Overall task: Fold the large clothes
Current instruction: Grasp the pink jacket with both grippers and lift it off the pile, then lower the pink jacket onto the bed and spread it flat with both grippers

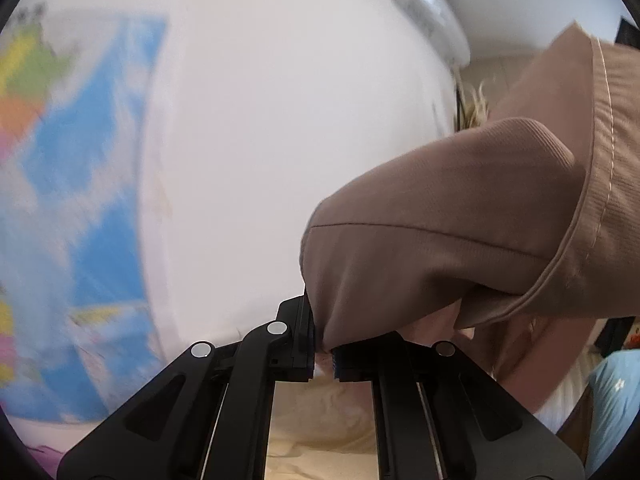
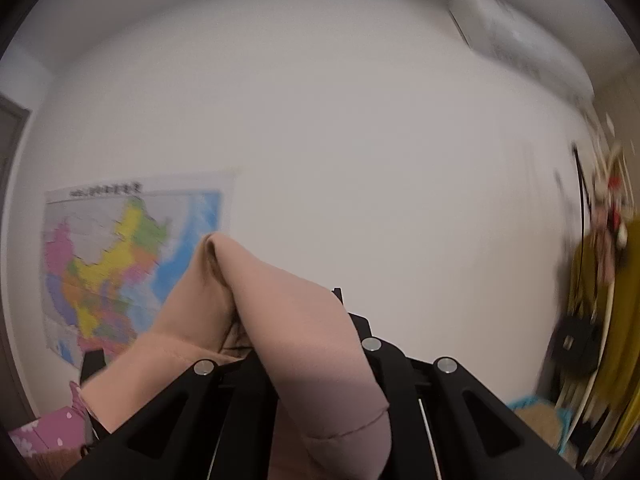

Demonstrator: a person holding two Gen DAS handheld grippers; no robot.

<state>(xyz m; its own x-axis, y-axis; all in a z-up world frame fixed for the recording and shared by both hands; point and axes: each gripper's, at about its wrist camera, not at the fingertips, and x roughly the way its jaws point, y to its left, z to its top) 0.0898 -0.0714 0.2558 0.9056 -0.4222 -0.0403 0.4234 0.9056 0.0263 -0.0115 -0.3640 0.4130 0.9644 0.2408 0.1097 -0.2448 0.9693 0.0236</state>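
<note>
Surroundings: white wall [image 2: 340, 140] fills both wrist views. A colour wall map [image 2: 132, 264] hangs low on the left; in the left wrist view it is smeared by motion blur. A white air-conditioner unit [image 2: 516, 36] sits high on the wall at right. Right edge of the right wrist view: yellow fabric [image 2: 624, 320] and blurred hanging items, not identifiable. Pink patterned cloth [image 2: 44, 436] shows at lower left, a light-blue cloth [image 1: 616, 396] at the left view's lower right.

Obstruction: the tan garment [image 1: 460, 224] covers much of the right half of the left wrist view and drapes over the fingers in the right wrist view.

Pose: both grippers point roughly level, toward the wall.

Left gripper [image 1: 323, 354]: jaws nearly together, clamped on a fold of the tan garment, which rises to the upper right.

Right gripper [image 2: 304, 344]: jaws narrow, pinching the same tan garment; a hemmed edge hangs down between the finger rails.

Writing: the map's title line is too blurred to read.
</note>
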